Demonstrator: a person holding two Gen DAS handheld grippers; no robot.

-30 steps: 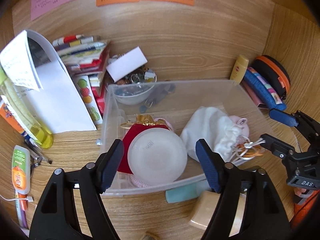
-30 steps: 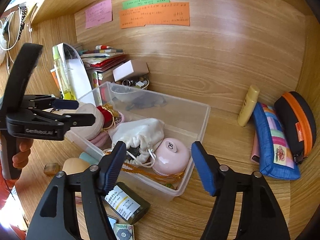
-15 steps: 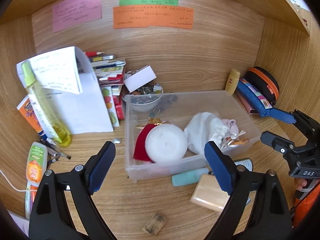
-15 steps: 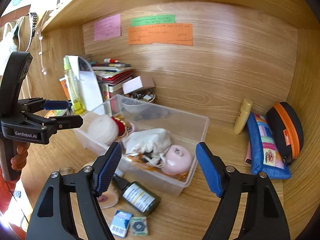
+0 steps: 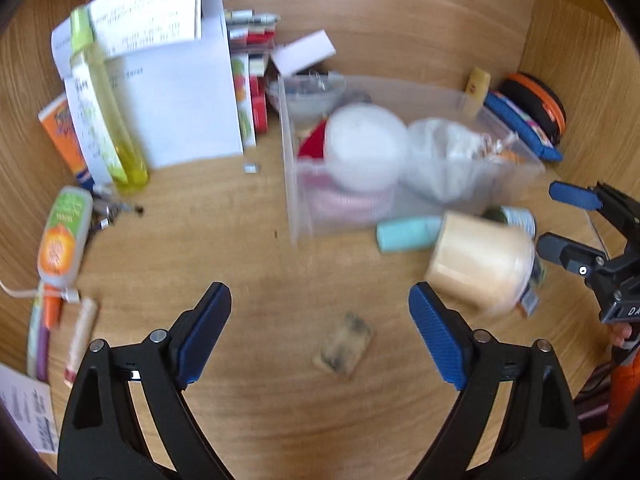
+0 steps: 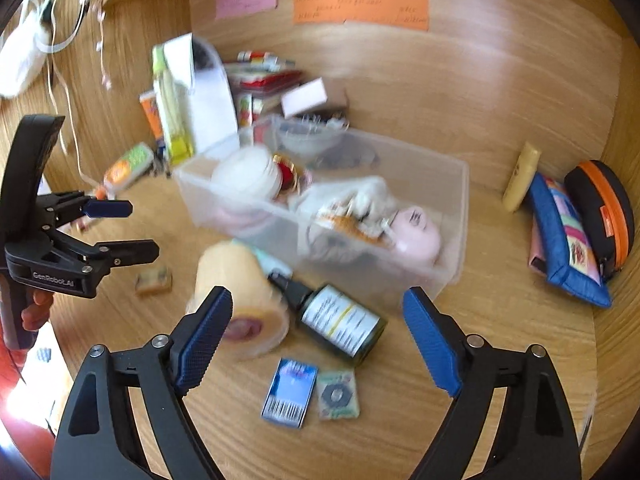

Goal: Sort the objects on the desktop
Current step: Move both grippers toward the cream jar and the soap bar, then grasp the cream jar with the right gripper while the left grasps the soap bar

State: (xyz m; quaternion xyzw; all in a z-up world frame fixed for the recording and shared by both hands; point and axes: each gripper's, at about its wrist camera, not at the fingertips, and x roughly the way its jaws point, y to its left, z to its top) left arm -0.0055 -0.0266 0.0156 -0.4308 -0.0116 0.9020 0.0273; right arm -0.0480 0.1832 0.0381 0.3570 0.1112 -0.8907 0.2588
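Two black tools with ribbed blue pads hover over a wood-grain desk (image 6: 500, 320), both released and holding nothing: the left tool (image 5: 320, 336) above a small tan block (image 5: 345, 346), the right tool (image 6: 316, 336) above a dark glass bottle (image 6: 334, 318). The bottle lies on its side, long axis running from its black cap at upper left to its base at lower right. Beside it, touching or nearly so, a cream tape roll (image 6: 240, 296) lies with its core facing the camera. A clear plastic bin (image 6: 456, 216) behind them holds a white round lid (image 6: 248, 176), a white cloth pouch (image 6: 360, 200) and a pink case (image 6: 416, 232).
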